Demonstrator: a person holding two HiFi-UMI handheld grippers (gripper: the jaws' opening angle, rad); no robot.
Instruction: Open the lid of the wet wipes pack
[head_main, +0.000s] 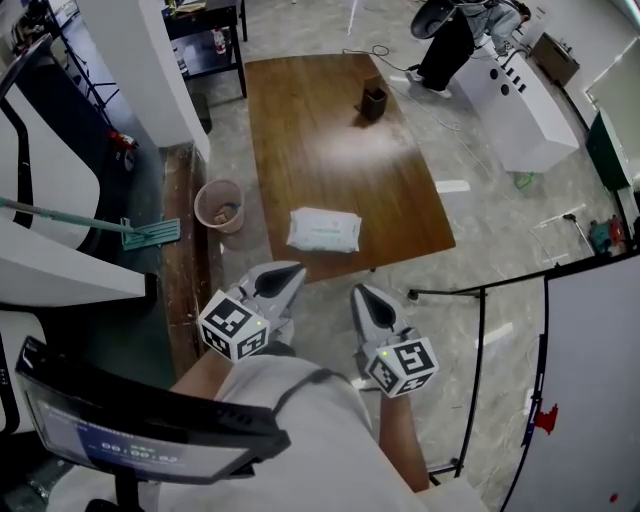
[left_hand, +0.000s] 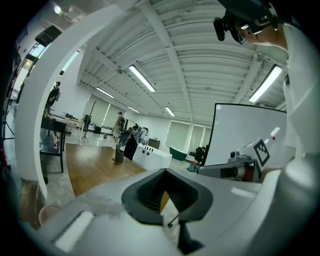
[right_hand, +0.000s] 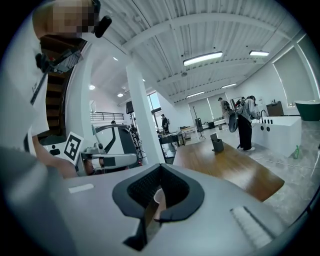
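Two grey hand-held grippers hover side by side above the person's lap, the left gripper and the right gripper, each with its jaws pressed together on nothing. Beyond them, apart from both, the white soft wet wipes pack lies flat by the near edge of the brown wooden table. A small dark box stands at its far end. A pink round bucket sits on the floor left of the table.

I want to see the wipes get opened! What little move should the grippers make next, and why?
Probably bring both forward to the wet wipes pack. The left gripper and the right gripper are shut, hold nothing and hang short of the table. The pack lies untouched near the table's near edge, so nothing can reach its lid yet.
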